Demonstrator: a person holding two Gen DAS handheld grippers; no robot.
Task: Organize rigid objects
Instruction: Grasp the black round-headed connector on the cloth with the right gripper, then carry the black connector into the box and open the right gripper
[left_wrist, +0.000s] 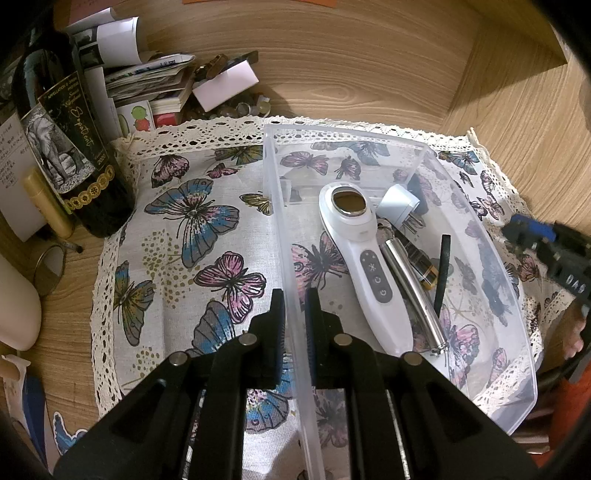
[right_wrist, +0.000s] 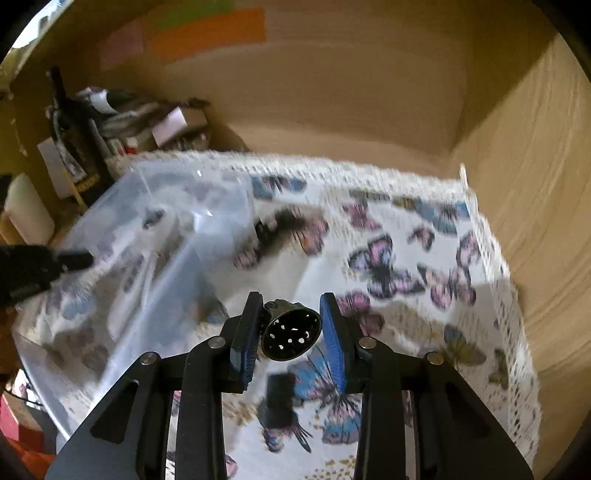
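I have the left gripper clamped on the near wall of the one clear bin, its fingers pinched together with the thin plastic between them. The bin sits on a butterfly cloth with a lace edge, spread over the wooden table.

Counting inside the bin: one white handheld device with a round metal window at its head and a dark panel of four buttons down its handle; just right of it, touching, one shiny metal cylinder; one white plug adapter toward the far end of the bin with metal prongs showing; one thin black stick right of the cylinder. A dark, gold-tipped item lies partly hidden behind the cylinder; I can't tell what it is.

Left of the bin, off the cloth, one dark wine bottle stands upright. Its label shows an elephant, the words "APPELLATION D'ORIGINE PROTEGEE", a script name I can't make out, and "2020". Behind it lies a heap of papers.

In the right wrist view, blurred, the right gripper has one small black round part, its face dotted with holes, between its fingers. The fingers are closed on it, lifted clear of the cloth, to the right of the bin.
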